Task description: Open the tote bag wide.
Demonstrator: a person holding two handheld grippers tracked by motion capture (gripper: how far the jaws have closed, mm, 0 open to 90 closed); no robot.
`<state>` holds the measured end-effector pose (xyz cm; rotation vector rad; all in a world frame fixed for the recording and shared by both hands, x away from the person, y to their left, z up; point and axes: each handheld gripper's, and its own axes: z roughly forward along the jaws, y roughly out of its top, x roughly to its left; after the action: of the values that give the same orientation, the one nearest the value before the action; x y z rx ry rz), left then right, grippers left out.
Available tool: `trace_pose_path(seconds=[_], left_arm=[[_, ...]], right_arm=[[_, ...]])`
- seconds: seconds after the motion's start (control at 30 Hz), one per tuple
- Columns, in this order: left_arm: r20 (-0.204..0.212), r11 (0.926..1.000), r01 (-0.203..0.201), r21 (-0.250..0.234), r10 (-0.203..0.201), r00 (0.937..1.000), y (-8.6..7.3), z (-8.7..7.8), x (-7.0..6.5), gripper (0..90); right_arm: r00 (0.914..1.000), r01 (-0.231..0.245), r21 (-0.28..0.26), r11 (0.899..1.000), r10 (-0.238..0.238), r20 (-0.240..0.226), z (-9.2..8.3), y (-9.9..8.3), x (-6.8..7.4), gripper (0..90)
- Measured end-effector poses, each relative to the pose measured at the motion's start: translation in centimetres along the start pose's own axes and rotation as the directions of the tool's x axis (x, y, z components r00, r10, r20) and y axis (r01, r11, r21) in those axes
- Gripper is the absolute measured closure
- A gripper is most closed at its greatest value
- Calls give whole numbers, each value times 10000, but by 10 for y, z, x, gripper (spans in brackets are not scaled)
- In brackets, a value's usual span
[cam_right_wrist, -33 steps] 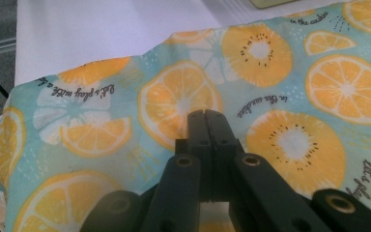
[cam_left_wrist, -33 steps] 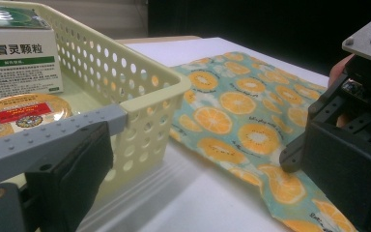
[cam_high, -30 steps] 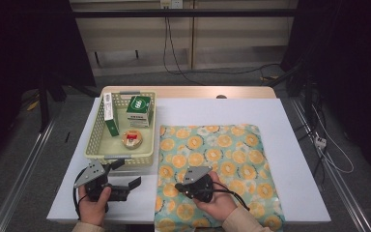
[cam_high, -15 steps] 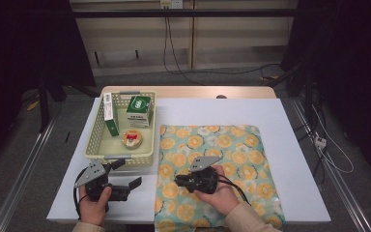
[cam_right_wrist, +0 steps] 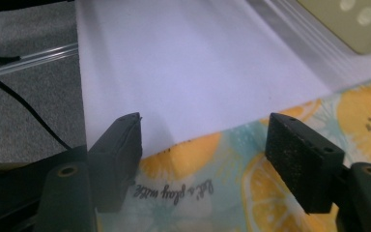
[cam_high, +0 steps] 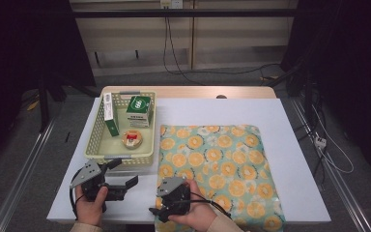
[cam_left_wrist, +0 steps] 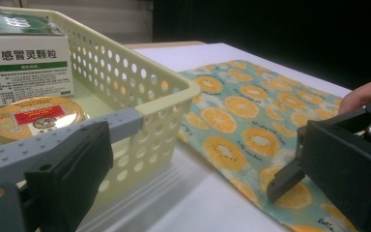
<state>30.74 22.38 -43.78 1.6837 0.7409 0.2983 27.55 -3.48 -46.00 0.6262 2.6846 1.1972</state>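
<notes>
A cloth printed with orange slices (cam_high: 217,169) lies flat on the right half of the white table (cam_high: 280,125). My right gripper (cam_high: 157,205) hovers low over the cloth's near left corner (cam_right_wrist: 183,188) and points towards the table's left side. Its jaws have just been opening, and they stand apart above the corner with nothing pinched between them (cam_right_wrist: 205,135). My left gripper (cam_high: 123,173) is held open and empty just in front of the yellow basket (cam_high: 94,145), with its jaws (cam_left_wrist: 203,169) aimed along the basket's near wall towards the cloth.
The perforated basket (cam_left_wrist: 140,96) holds a green-and-white medicine box (cam_high: 139,110), a slim green box (cam_high: 109,114) and a round tin (cam_high: 131,138). A wooden strip (cam_high: 188,92) borders the table's far edge. The person's right hand (cam_left_wrist: 362,96) rests on the cloth.
The right gripper has slid left and nearer across the cloth to its near left corner, and its jaws have gone from shut to apart. The left gripper has kept still.
</notes>
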Motion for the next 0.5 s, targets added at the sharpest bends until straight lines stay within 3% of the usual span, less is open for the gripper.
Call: trace_pose_path(seconds=[0.17,0.2,0.37,0.43,0.5], left_arm=[[-50,10000,-33,2,33,10000,1,0,-1,46],[-52,10000,-44,9,44,10000,0,-1,-2,45],[-119,10000,-21,37,22,9999,-1,-2,-1,45],[-166,10000,25,-18,-25,9999,-1,-2,-2,45],[-172,10000,-23,6,23,9998,0,-3,-1,46]], right_arm=[[10000,95,63,9999,-94,-18,-2,-1,-1,387],[9999,92,153,9998,-91,-42,-4,-1,-1,472],[10000,-43,240,9997,45,-63,-7,-1,-3,639],[10000,4,250,9997,-1,-96,-9,-1,-6,820],[9997,-24,191,9998,28,-238,-9,-2,-7,865]])
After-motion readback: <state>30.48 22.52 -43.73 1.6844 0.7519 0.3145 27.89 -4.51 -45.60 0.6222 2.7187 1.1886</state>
